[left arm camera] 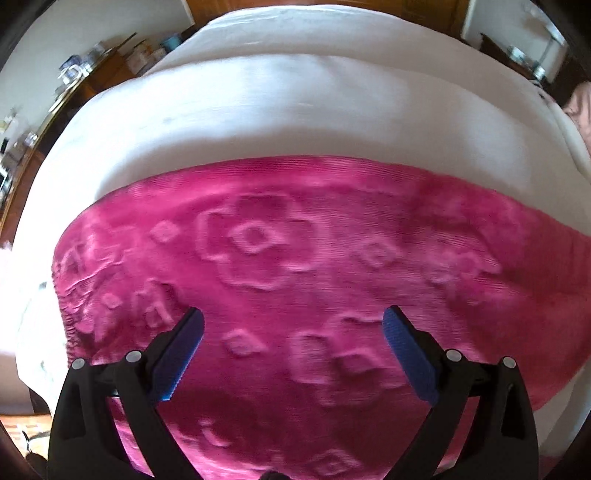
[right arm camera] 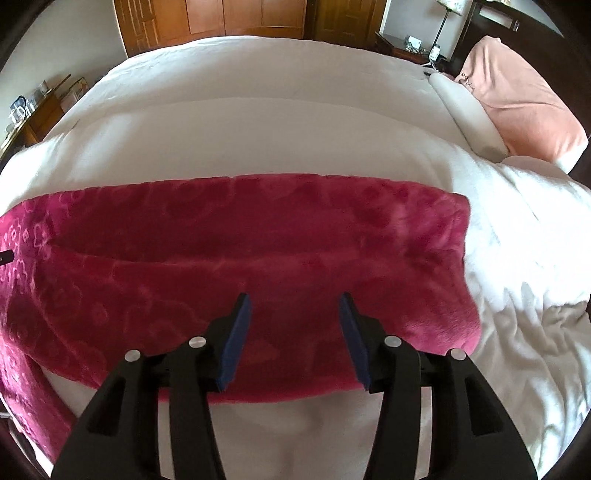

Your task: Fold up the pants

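White bed (right arm camera: pixel 258 110) — wooden wardrobe (right arm camera: pixel 210 22) behind

white bedspread (right arm camera: pixel 258 122) spread wide across the bed, rumpled at the right edge; peach pillow (right arm camera: pixel 524 107) propped at the right, touching a white pillow (right arm camera: pixel 469 110) beside it; wooden wardrobe doors (right arm camera: pixel 221 18) along the far wall; cluttered wooden dresser (right arm camera: pixel 33 114) at left; lamp (right arm camera: pixel 443 26) on the nightstand, far right

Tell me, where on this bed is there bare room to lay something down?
Beyond the pink pants, the white bedspread lies bare up to the far edge. Right of them it is rumpled. The peach pillow crowds the far right corner.
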`<state>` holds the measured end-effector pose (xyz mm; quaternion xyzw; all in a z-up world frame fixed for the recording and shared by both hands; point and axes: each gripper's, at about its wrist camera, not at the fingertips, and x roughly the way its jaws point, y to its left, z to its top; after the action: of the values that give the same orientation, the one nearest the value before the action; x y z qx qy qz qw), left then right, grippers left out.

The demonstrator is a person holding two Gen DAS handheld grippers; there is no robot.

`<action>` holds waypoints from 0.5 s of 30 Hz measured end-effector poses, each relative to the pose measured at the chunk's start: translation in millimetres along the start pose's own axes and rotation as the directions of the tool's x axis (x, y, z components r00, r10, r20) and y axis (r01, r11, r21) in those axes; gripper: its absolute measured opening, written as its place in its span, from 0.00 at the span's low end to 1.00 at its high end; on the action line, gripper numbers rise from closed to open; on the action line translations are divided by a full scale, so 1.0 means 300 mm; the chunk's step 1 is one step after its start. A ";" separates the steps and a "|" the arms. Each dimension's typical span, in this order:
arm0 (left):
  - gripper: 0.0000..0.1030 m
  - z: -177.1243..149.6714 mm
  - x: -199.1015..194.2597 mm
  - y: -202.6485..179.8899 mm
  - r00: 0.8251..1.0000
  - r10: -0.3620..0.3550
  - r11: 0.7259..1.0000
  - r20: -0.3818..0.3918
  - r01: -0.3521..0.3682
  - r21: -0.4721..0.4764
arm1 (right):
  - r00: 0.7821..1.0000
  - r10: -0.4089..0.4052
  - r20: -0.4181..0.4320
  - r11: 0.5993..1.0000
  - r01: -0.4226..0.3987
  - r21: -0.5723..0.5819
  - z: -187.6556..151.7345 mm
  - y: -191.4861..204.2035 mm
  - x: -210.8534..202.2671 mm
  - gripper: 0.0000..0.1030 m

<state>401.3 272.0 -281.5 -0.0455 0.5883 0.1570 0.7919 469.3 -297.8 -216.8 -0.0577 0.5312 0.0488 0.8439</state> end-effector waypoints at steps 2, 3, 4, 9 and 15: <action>0.94 -0.010 0.000 0.071 1.000 0.018 1.000 0.006 -0.018 -0.025 | 1.000 0.012 0.002 1.000 -0.012 0.009 0.015 0.034 -0.009 0.49; 0.94 -0.015 -0.001 0.111 1.000 0.027 0.999 0.012 -0.026 -0.036 | 1.000 0.017 0.003 1.000 -0.017 0.010 0.002 0.086 -0.025 0.49; 0.94 -0.016 -0.003 0.149 0.999 0.035 0.998 0.016 -0.034 -0.045 | 1.000 0.023 0.004 1.000 -0.023 0.007 0.013 0.109 -0.024 0.49; 0.94 -0.016 0.001 0.307 0.998 0.048 0.997 0.032 -0.046 -0.067 | 0.999 0.053 -0.001 0.999 -0.053 0.001 0.034 0.230 -0.031 0.57; 0.94 0.146 0.040 0.469 0.997 0.069 0.997 0.039 -0.067 -0.033 | 0.998 0.054 -0.019 0.998 -0.053 0.024 0.055 0.320 -0.021 0.57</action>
<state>402.1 418.8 -263.7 -0.0349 0.5710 0.1940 0.7970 467.5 -200.6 -208.5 -0.0341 0.5415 0.0647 0.8375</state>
